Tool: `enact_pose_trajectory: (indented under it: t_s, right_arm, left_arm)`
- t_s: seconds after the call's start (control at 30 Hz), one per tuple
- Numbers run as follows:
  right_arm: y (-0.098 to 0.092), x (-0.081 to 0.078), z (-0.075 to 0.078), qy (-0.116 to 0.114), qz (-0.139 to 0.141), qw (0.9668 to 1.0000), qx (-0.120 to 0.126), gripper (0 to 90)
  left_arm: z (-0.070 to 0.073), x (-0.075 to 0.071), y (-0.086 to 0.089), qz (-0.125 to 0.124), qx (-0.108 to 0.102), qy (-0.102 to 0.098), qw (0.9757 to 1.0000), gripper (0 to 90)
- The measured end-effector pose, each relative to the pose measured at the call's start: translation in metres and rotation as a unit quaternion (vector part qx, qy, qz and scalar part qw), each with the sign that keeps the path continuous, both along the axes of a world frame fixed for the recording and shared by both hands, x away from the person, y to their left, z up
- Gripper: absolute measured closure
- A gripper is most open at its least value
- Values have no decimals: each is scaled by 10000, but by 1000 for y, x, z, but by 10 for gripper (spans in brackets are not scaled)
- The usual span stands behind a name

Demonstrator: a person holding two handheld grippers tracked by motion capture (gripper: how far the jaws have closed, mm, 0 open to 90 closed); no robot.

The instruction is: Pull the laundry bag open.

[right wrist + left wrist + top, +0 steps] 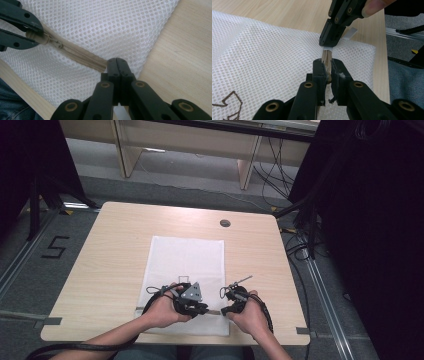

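**Both grippers clamped on the mesh bag's zipper at the near edge**

A white mesh bag (186,280) lies flat on the wooden counter (110,260), its near end under both hands. The left gripper (199,309) sits over the bag's near middle, jaws pressed together on the beige zipper pull (37,38). From there the beige zipper (77,53) runs right along the bag's near edge to the right gripper (226,310), just beside the left one. Its jaws are closed tight, pinching the zipper's end at the bag's near right corner, by a small white tag (327,48).
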State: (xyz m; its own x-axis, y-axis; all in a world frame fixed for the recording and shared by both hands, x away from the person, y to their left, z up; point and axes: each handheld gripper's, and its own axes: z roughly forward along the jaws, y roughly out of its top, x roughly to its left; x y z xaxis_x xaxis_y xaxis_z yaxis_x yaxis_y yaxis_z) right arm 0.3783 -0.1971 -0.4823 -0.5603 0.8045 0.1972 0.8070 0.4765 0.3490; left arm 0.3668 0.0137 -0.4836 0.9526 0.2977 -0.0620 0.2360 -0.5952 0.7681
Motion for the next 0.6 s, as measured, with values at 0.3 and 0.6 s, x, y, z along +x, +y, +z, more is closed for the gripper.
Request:
enact_pose_trajectory:
  t_s: [0.3, 0.6]
  right_arm:
    - [2, -2, 2, 203, -185, 9996, -5, 900]
    - [1, -1, 1, 82, -100, 9999, -20, 900]
  left_arm:
    - [1, -1, 4, 13, 10, -9, 10000, 817]
    - [2, 0, 7, -32, 5, -58, 10000, 817]
